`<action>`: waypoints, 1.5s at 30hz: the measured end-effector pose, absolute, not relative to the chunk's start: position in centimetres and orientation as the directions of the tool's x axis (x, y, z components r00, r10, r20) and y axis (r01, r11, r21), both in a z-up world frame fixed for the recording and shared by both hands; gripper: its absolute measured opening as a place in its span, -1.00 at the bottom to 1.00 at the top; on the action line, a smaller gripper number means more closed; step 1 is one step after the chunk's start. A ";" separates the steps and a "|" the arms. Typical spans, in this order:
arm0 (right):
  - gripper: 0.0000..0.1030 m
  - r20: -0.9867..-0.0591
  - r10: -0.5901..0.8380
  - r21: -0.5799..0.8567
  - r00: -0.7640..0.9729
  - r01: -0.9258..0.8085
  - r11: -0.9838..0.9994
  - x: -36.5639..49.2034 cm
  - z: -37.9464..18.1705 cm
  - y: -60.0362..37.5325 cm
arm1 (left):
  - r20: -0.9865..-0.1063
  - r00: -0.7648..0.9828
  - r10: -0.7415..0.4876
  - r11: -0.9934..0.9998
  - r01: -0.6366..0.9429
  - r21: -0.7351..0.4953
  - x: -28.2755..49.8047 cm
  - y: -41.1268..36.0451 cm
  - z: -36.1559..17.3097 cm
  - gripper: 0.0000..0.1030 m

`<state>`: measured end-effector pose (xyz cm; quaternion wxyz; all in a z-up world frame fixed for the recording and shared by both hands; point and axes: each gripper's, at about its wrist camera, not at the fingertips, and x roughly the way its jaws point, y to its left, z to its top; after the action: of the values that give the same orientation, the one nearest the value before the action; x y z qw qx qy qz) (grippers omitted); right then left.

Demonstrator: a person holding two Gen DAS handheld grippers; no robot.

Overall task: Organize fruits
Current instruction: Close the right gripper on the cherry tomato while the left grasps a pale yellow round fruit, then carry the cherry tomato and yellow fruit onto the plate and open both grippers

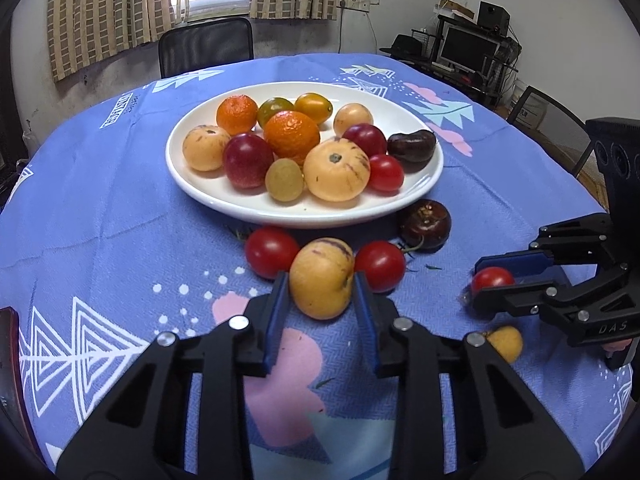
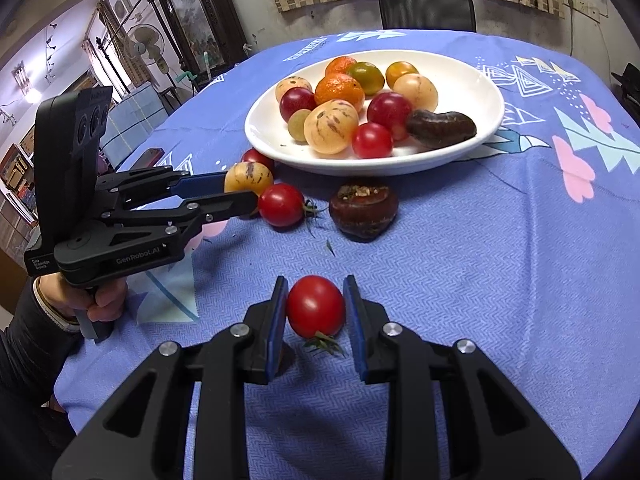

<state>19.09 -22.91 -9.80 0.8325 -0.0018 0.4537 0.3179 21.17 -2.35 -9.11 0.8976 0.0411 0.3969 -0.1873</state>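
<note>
Your left gripper (image 1: 321, 280) reaches forward, low over the worktop (image 2: 480, 280), its jaws closed partway around a yellow pepino melon with purple streaks (image 1: 321, 278); both blue pads touch the fruit's sides. That melon sits just in front of the white plate (image 1: 420, 184), between two cherry tomatoes (image 1: 272, 252) (image 1: 380, 266).

Your right gripper (image 2: 316, 306) comes in level from the right — its jaws bracket a red cherry tomato (image 2: 316, 306) that lies on the cloth, stem toward you. The left pad touches it; whether the right pad does, you cannot tell. Your left hand (image 2: 100, 300) wraps the left tool's handle, in a dark sleeve.

The worktop is round, covered with a blue cloth printed with white trees and pink clouds. The plate holds mandarins, more pepino melons, plums, tomatoes and a dark fruit. A dark brown, flat-topped fruit (image 1: 426, 224) lies near the plate's rim. Beyond: a black chair (image 1: 206, 46), checked curtains (image 1: 108, 8) — a window between them.
</note>
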 end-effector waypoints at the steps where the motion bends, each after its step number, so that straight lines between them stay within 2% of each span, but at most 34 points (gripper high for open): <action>1: -0.45 -0.753 0.529 0.286 0.390 -0.530 0.798 19.1 -9.7 -23.0 | -0.726 0.617 -0.304 0.927 0.367 -0.076 21.1 -2.3 -9.1 -0.40; 18: -0.45 -0.749 0.519 0.276 0.411 -0.519 0.809 19.0 -9.5 -23.5 | -0.705 0.640 -0.304 0.937 0.333 -0.103 19.8 -1.4 -8.0 -0.44; 25: -0.45 -0.762 0.502 0.267 0.409 -0.508 0.819 19.3 -10.0 -23.5 | -0.716 0.641 -0.278 0.936 0.347 -0.053 19.5 -2.0 -8.2 -0.42; 37: -0.45 -0.756 0.509 0.267 0.412 -0.516 0.814 19.1 -9.6 -23.5 | -0.730 0.621 -0.285 0.936 0.346 -0.071 19.9 -2.0 -8.9 -0.41; 45: -0.45 -0.721 0.524 0.275 0.452 -0.508 0.816 19.3 -8.0 -23.8 | -0.690 0.656 -0.306 0.937 0.337 -0.095 19.9 -1.3 -6.2 -0.41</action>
<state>19.31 -23.83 -8.00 0.8521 0.0095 0.4267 0.3028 19.94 -1.25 -6.17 0.9097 0.0209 0.3751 -0.1768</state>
